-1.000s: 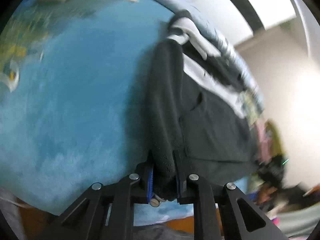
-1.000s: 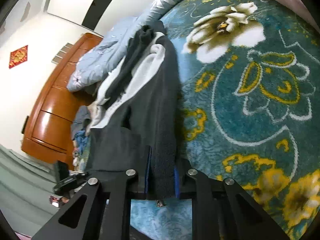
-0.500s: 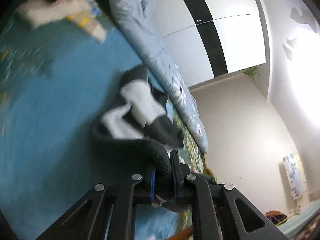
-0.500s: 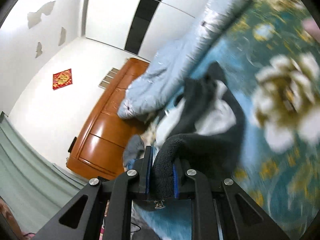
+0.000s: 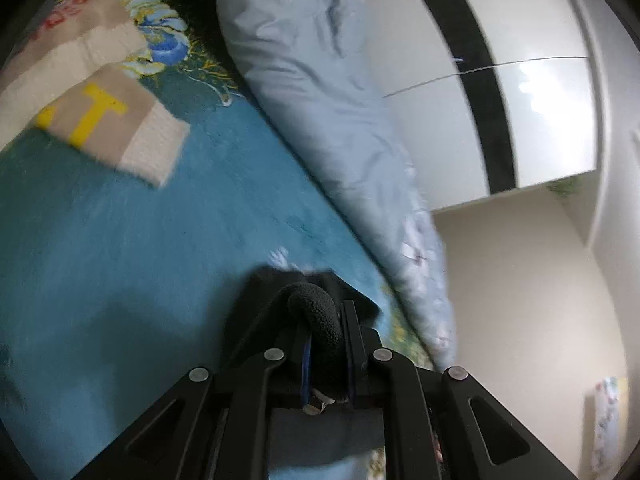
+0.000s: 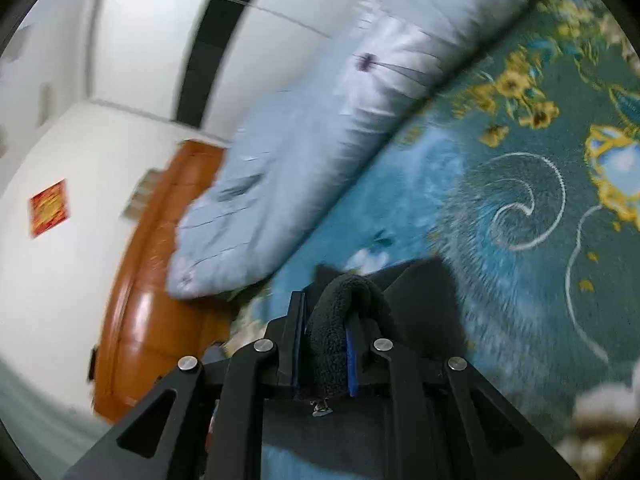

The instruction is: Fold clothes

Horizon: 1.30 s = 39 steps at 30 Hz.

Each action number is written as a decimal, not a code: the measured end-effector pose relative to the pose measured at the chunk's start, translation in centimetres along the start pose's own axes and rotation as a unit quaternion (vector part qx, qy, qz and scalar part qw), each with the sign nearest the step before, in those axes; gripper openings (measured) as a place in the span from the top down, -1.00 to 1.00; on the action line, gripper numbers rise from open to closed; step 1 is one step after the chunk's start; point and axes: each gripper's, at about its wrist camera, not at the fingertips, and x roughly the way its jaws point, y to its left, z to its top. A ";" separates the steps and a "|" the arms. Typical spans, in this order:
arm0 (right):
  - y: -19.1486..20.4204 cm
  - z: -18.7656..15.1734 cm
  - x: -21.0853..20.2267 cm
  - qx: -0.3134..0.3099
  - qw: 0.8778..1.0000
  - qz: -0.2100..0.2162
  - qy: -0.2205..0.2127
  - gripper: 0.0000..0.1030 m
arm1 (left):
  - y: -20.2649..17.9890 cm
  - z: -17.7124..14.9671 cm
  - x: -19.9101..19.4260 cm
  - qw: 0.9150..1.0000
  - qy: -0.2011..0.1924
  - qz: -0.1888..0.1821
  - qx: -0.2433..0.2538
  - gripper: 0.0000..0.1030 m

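Both grippers (image 5: 326, 344) (image 6: 324, 344), fleece garment (image 5: 316, 320) clamped, now tilted higher.

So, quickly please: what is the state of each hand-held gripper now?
Left hand-held gripper: closed on the dark fleece garment.
Right hand-held gripper: closed on the same dark fleece garment.

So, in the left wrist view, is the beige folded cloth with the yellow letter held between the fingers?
No, the beige cloth lies on the blanket; dark fleece is held.
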 end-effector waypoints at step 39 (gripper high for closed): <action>-5.6 -10.9 -3.2 0.030 0.999 -0.027 -0.021 -0.41 | 8.7 -12.2 0.4 0.998 0.025 0.007 -0.056 -0.33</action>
